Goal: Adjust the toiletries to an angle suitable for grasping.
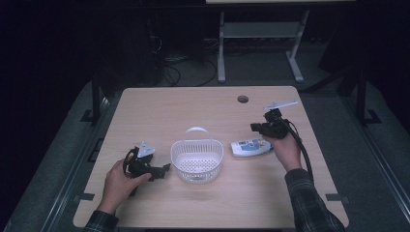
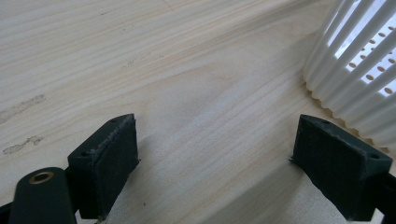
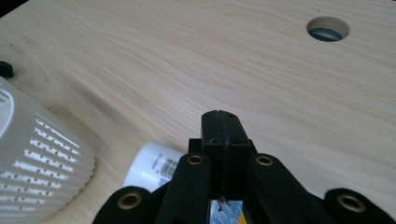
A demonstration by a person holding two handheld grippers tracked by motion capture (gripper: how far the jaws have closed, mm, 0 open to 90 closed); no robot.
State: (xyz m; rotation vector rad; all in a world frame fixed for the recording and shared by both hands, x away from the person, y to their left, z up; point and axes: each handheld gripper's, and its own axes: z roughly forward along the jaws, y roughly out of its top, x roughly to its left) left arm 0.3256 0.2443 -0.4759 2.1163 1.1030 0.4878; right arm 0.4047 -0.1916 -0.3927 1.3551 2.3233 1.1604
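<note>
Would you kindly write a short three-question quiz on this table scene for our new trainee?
1. True or false: the left gripper has its jaws spread open over bare table.
2. Multiple choice: the white basket holds A) a tube, B) nothing visible, C) a cup.
3. Fill in: the tube lies on the table beside the ____ gripper.

Key: 1 true; 2 B; 3 right, whose jaws are closed together.
</note>
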